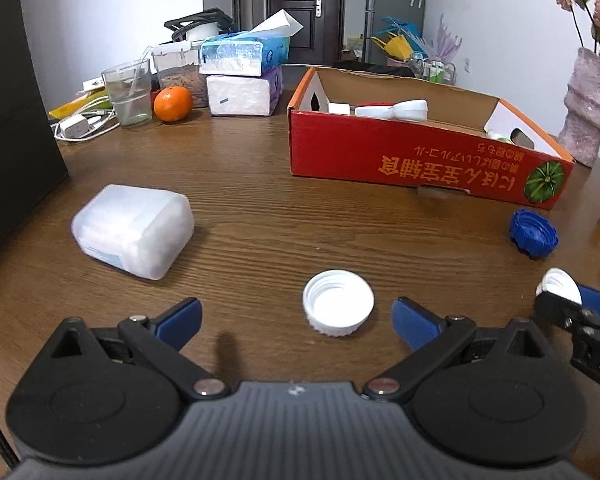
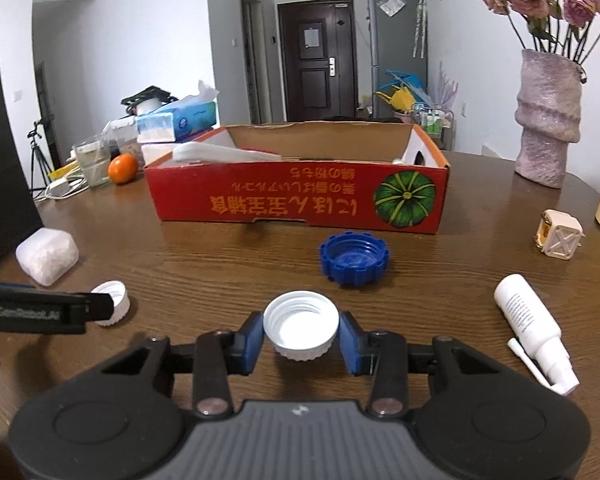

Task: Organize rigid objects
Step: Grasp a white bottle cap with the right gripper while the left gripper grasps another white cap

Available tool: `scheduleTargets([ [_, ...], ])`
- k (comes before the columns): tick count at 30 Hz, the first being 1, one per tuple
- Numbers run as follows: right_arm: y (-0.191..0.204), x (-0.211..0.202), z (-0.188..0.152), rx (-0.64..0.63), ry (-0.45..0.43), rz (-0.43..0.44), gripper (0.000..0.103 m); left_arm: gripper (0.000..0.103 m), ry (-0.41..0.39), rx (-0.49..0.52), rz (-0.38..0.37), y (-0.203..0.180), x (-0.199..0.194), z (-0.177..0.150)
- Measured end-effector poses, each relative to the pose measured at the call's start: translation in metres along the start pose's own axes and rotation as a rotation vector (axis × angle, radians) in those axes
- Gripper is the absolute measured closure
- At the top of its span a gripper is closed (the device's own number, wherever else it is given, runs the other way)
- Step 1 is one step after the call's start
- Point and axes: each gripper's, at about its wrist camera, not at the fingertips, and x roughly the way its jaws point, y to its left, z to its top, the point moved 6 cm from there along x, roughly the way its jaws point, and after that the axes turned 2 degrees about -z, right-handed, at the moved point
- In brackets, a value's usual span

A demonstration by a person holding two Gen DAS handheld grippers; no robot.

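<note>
Right gripper (image 2: 301, 340), lower centre: blue pads clamped on a white cap (image 2: 301, 325), open side up; left gripper (image 1: 296, 318), jaws spread wide, empty, second white cap (image 1: 338, 303) on the table (image 1: 260, 184) between its fingers.

red box (image 2: 300, 204) | blue cap (image 2: 354, 258) | white cap (image 2: 300, 324) | brown woodgrain table (image 2: 220, 268)

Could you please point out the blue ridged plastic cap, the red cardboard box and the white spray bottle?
Blue ridged plastic cap (image 2: 354, 257), right wrist view, inner floor.
Red cardboard box (image 2: 260, 204), right wrist view, printed front wall.
White spray bottle (image 2: 526, 316), right wrist view, body.
</note>
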Motion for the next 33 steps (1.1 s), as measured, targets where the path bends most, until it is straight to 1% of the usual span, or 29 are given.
scheduleTargets([
  [3,-0.004,0.0,0.001,0.015,-0.005,-0.006,0.064,0.001,0.002,-0.003,0.007,-0.005,0.009,0.0],
  [6,-0.005,-0.002,0.001,0.022,-0.017,-0.008,0.064,0.002,-0.02,0.024,0.027,-0.01,0.013,0.0],
  [13,-0.007,-0.005,0.003,0.03,-0.03,-0.011,0.064,0.012,-0.088,0.084,0.021,-0.021,0.01,0.002],
  [15,-0.007,-0.004,0.003,0.03,-0.027,-0.012,0.064,0.013,-0.088,0.092,0.013,-0.023,0.011,0.001],
  [17,-0.007,-0.004,0.002,0.03,-0.027,-0.012,0.064,0.018,-0.08,0.096,0.004,-0.024,0.013,0.001],
  [22,-0.007,-0.003,0.001,0.031,-0.024,-0.015,0.064,0.027,-0.045,0.089,-0.024,-0.024,0.019,-0.002],
  [27,-0.008,-0.003,0.001,0.032,-0.024,-0.016,0.064,0.03,-0.034,0.08,-0.038,-0.023,0.021,-0.004],
  [29,-0.007,-0.003,0.001,0.032,-0.023,-0.015,0.064,0.039,-0.035,0.08,-0.053,-0.023,0.02,-0.004],
  [30,-0.007,-0.003,0.001,0.032,-0.023,-0.015,0.064,0.042,-0.038,0.082,-0.061,-0.024,0.019,-0.004],
  [32,-0.008,-0.003,0.001,0.032,-0.024,-0.016,0.064,0.053,-0.043,0.09,-0.068,-0.025,0.018,-0.004],
  [33,-0.007,-0.003,0.001,0.032,-0.023,-0.015,0.064,0.057,-0.045,0.092,-0.073,-0.025,0.018,-0.004],
])
